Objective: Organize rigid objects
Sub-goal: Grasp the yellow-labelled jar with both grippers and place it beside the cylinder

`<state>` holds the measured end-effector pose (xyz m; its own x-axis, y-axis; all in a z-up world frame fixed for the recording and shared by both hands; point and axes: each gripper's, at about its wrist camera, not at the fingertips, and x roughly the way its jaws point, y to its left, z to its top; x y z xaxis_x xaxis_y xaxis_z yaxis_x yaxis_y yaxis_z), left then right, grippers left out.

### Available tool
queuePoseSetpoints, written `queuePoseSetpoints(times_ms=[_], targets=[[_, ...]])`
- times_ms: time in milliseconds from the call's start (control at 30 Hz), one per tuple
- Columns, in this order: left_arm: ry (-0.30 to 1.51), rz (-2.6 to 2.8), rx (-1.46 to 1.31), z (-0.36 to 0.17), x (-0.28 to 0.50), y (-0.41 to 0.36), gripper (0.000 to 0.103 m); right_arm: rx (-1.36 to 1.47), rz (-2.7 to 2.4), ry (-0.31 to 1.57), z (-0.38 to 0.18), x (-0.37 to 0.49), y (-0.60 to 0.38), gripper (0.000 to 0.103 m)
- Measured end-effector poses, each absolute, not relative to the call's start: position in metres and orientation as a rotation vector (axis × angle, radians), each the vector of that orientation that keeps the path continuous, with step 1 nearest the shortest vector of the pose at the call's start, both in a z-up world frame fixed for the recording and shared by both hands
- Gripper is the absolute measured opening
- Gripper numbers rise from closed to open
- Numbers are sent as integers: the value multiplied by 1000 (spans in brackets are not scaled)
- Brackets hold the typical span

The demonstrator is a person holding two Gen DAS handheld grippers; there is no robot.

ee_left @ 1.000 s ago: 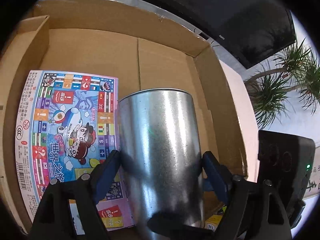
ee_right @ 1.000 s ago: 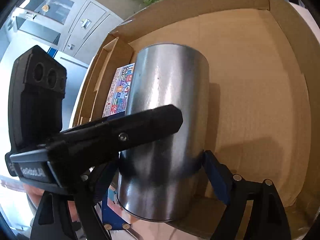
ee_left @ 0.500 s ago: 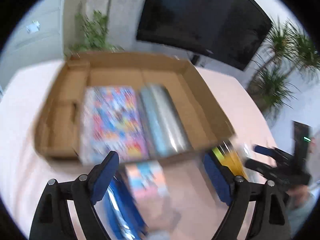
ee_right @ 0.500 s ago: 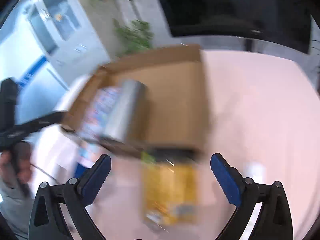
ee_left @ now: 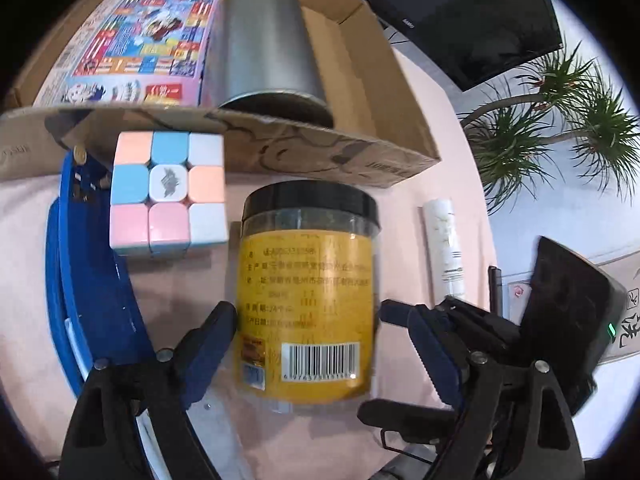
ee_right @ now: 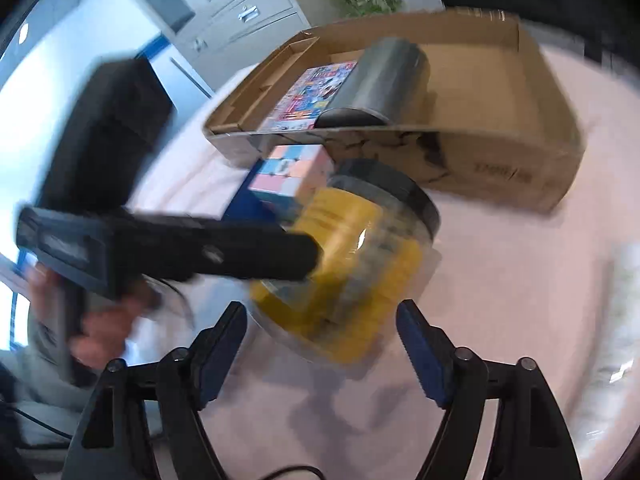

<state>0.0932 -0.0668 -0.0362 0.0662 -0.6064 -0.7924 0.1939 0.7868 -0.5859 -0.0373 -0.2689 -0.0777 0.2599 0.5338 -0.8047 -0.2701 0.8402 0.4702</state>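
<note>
With the board-game box (ee_left: 132, 44) and steel tin (ee_left: 266, 46) already in the carton (ee_left: 360, 148), both wide-open grippers (ee_left: 308, 344) (ee_right: 320, 340) straddle the yellow-labelled jar (ee_left: 310, 292) lying before its front wall, cube (ee_left: 168, 192) unpacked.

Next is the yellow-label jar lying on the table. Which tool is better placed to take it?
Left, probably. The left tool already straddles the jar squarely, one pad at its side. The right tool is open around its base, but that view is blurred.
</note>
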Motion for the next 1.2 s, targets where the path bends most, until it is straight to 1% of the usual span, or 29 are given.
queuePoseSetpoints(times_ms=[33,100,133,233,267,333,400,467,567,633,733,833,1000,1067,1200], targets=[[1384,-617,-361,-37,95,-68,87,333,570,1233,-89,-32,-274,86],[1388,-603,-335,-41,96,-71,86,405,606,1258,-99,-26,-271,87],[1391,-603,-330,-44,97,-73,84,427,624,1264,-103,-21,-266,87],[1392,-588,-321,-50,97,-71,84,434,604,1270,-111,-10,-253,95],[1384,-587,-307,-48,95,-75,83,434,591,1270,-111,-9,-251,96],[1352,-599,-288,-32,92,-82,83,416,578,1245,-101,-13,-248,95],[1302,-639,-285,-6,88,-90,82,370,550,1189,-87,-17,-247,92],[1222,-685,-274,26,89,-102,80,293,505,1115,-57,-16,-252,89],[1113,-725,-231,62,106,-118,79,204,462,1010,-11,-4,-263,88],[1091,-758,-240,74,130,-127,79,176,451,961,13,15,-276,87],[1118,-779,-266,73,169,-140,79,165,438,964,28,42,-292,87],[1158,-760,-271,57,194,-143,79,189,440,1001,22,70,-303,87],[1299,-707,-317,1,221,-150,78,286,436,1128,-33,109,-318,86],[1280,-709,-284,1,220,-154,77,290,415,1173,-50,115,-315,85],[1263,-692,-235,9,214,-152,66,247,390,1206,-56,113,-318,86]])
